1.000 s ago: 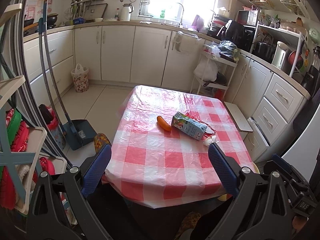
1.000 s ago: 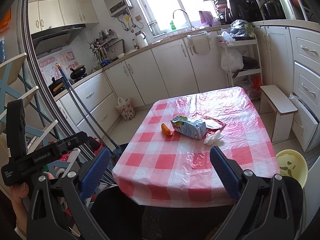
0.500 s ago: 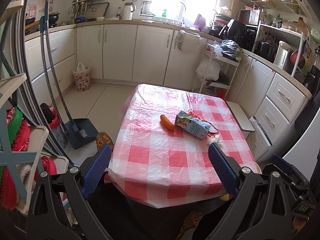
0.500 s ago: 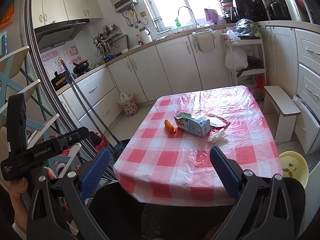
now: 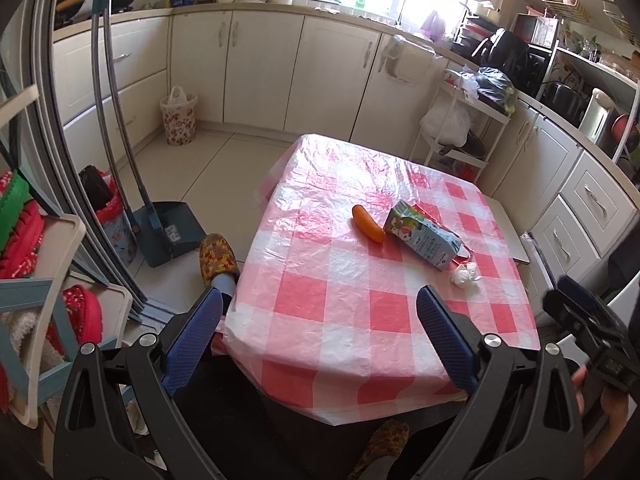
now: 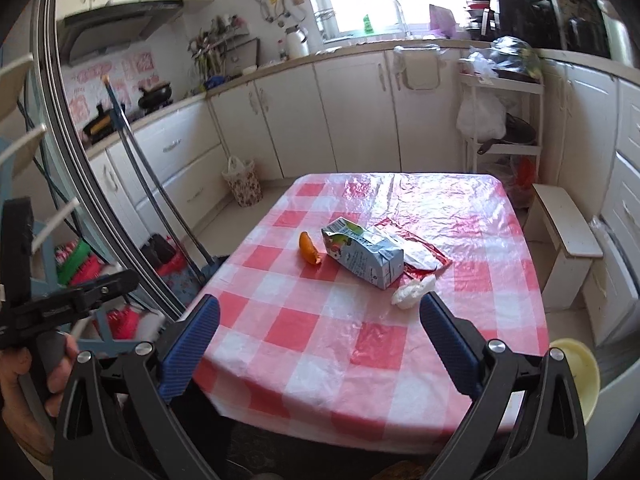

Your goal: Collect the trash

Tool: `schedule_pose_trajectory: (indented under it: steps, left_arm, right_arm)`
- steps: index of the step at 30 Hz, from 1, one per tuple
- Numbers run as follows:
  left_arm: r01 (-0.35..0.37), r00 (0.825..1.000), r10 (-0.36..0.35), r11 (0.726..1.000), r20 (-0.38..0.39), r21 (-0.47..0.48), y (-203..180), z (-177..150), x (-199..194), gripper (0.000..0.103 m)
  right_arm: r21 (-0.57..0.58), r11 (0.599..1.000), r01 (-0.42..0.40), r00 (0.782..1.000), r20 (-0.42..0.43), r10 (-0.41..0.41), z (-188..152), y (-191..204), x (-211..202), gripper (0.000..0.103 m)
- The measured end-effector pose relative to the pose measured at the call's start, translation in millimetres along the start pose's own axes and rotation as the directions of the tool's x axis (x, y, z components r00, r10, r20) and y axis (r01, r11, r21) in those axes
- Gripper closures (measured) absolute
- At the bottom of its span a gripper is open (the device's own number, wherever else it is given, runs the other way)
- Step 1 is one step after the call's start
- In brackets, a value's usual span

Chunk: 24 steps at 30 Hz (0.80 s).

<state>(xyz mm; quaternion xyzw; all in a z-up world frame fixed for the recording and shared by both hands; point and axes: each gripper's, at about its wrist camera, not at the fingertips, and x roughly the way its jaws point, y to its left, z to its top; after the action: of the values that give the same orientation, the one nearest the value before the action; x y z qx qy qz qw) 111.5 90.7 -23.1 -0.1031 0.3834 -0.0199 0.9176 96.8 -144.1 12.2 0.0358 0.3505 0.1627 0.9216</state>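
Both grippers have come closer to the red-and-white checked table [image 6: 360, 344], left gripper [image 5: 318, 334] and right gripper [image 6: 318, 336] spread wide, holding nothing. On it lie a blue-green drink carton [image 6: 362, 252] on its side, an orange peel [image 6: 309, 249] beside it, a red wrapper [image 6: 424, 258] and a crumpled white tissue [image 6: 412, 292]. Over by the cupboards stands a flowery bin with a white bag inside [image 6: 242, 182]

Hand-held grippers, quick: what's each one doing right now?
Left hand-held gripper: open, holding nothing, short of the table.
Right hand-held gripper: open, holding nothing.

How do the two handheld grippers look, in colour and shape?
Both are alike. The left gripper and the right gripper each have two black plastic arms with triangular cut-outs and silver screws, ending in blue ribbed pads. The right camera also shows the left gripper's black handle, with small white lettering too blurred to read.
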Motion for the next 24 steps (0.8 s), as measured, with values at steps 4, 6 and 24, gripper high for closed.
schedule_pose_trajectory:
  steps: [4,6,24]
  left_arm:
    - [0.012,0.999,-0.012,1.0,-0.03,0.0,-1,-2,17,0.009]
    - [0.013,0.999,-0.013,1.0,-0.048,0.004,-2,-3,27,0.009]
    - [-0.039,0.989,0.04,0.999,-0.144,0.006,7,7,92,0.009]
  right_arm:
    - [-0.126,0.992,0.012,0.998,-0.067,-0.02,23,-9,52,0.007]
    - [-0.176,0.984,0.01,0.993,-0.116,-0.031,35,-13,84,0.007]
    - [-0.141,0.983,-0.121,0.946,-0.315,0.071,30,-37,157,0.053]
